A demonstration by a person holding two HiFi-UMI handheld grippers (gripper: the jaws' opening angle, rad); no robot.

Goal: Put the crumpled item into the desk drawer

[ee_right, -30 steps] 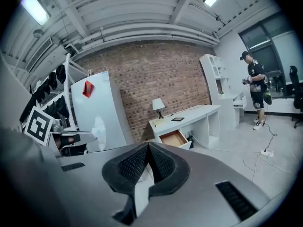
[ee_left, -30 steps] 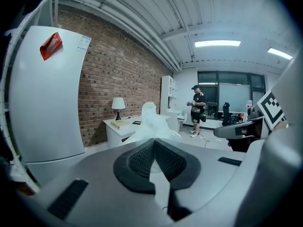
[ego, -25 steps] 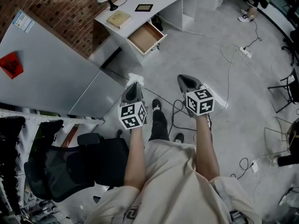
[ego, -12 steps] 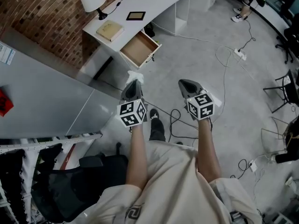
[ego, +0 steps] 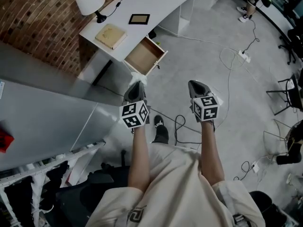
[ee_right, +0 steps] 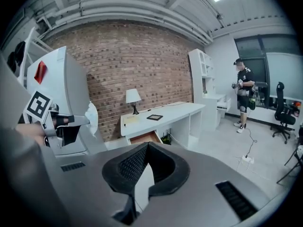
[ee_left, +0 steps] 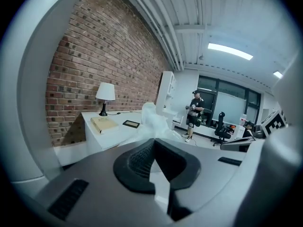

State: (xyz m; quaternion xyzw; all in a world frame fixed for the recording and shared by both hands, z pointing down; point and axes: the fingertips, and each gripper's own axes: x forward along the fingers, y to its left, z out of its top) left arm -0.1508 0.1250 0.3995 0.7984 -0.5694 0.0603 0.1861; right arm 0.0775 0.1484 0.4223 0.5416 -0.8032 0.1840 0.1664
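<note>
Paper (ego: 138,76), white and crumpled, sits pinched at the tips of our left gripper (ego: 136,83). Our right gripper (ego: 196,85) is clenched on nothing. Beyond them we see one open drawer (ego: 144,56), only bare wood showing inside it. The white desk (ego: 161,1) carries one lamp (ego: 90,1), one book (ego: 111,35) and one tablet (ego: 139,19).

An office: white desk (ego: 156,4), lamp (ego: 88,1), office chairs (ee_right: 279,115), brick wall (ee_right: 128,60).

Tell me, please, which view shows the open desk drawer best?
The head view: it looks down into the open drawer, showing its whole wooden inside. The right gripper view catches only a low, shallow sliver of it; the left gripper view shows none.
</note>
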